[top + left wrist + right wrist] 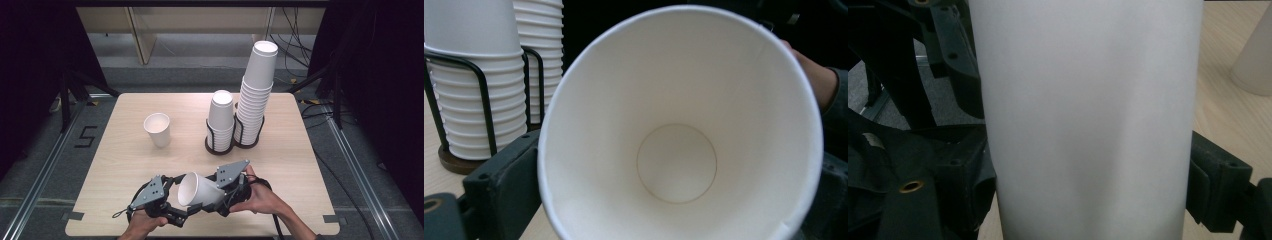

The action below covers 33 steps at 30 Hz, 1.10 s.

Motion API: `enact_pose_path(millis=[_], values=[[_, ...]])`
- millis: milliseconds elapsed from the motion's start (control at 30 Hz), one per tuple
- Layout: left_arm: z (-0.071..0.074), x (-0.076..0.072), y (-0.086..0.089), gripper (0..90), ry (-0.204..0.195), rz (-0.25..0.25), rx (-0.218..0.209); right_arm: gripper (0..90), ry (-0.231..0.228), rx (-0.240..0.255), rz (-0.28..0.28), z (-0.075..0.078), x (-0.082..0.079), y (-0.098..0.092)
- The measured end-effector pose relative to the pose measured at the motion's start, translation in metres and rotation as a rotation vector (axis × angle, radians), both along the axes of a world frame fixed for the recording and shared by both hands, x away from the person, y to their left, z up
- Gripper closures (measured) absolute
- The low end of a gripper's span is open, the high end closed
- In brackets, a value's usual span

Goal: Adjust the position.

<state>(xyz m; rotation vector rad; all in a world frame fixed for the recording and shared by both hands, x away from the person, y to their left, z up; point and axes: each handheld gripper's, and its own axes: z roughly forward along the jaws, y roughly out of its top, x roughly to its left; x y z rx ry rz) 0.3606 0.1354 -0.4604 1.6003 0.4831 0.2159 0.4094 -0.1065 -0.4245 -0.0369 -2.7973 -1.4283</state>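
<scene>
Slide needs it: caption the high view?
Two hand-held grippers hold a white paper cup sideways above a wooden table.

The high view looks forward and down from above the near edge of the table (125, 165), taking in its whole top and the floor beyond. The left gripper view sits very close to a cup (679, 130), facing straight into its open mouth, with stacked cups (474, 90) behind at its left. The right gripper view faces the same cup's (1088, 120) side wall, nearly touching. All three views share this cup (199, 190).
</scene>
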Motion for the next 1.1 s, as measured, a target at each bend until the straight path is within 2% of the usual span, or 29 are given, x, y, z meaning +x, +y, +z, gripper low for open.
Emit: enact_pose_path(millis=[67, 200, 333, 500, 567, 667, 700, 833, 900, 1000, 1100], values=[[0.001, 0.000, 0.001, 5.8, -0.009, -0.011, -0.009, 20.7, 0.004, 0.004, 0.001, -0.001, -0.001, 0.001], [0.002, 0.001, 0.002, 8.2, 0.000, -0.017, 0.001, 20.4, 0.005, 0.009, -0.003, -0.001, 0.000, 0.001], [0.002, 0.000, 0.000, 9.4, -0.022, -0.020, 0.031, 18.0, 0.018, -0.029, -0.020, -0.004, 0.000, 0.002], [0.007, 0.000, 0.004, 9.5, -0.038, -0.001, 0.037, 17.4, -0.016, -0.103, -0.048, -0.005, 0.000, -0.001], [0.009, 0.000, 0.006, 9.5, -0.039, 0.002, 0.040, 21.7, -0.047, -0.121, -0.049, -0.006, 0.000, -0.003], [0.010, -0.001, 0.005, 9.4, -0.040, 0.005, 0.036, 24.8, -0.039, -0.126, -0.040, -0.007, -0.002, -0.002], [0.010, -0.001, 0.005, 9.3, -0.045, 0.005, 0.044, 25.0, -0.052, -0.133, -0.037, -0.008, -0.001, -0.001], [0.009, 0.000, 0.006, 8.0, -0.036, 0.013, 0.023, 25.7, -0.021, -0.106, -0.034, -0.011, -0.002, 0.000], [0.008, 0.000, 0.007, 7.1, -0.036, 0.019, 0.006, 25.8, 0.002, -0.072, -0.036, -0.013, -0.002, 0.000], [0.007, -0.001, 0.004, 6.6, -0.033, 0.028, -0.027, 25.8, 0.010, -0.042, -0.038, -0.015, -0.001, 0.000], [0.007, -0.001, 0.002, 7.2, -0.042, 0.029, -0.037, 25.8, 0.014, -0.023, -0.038, -0.016, -0.002, 0.002]])
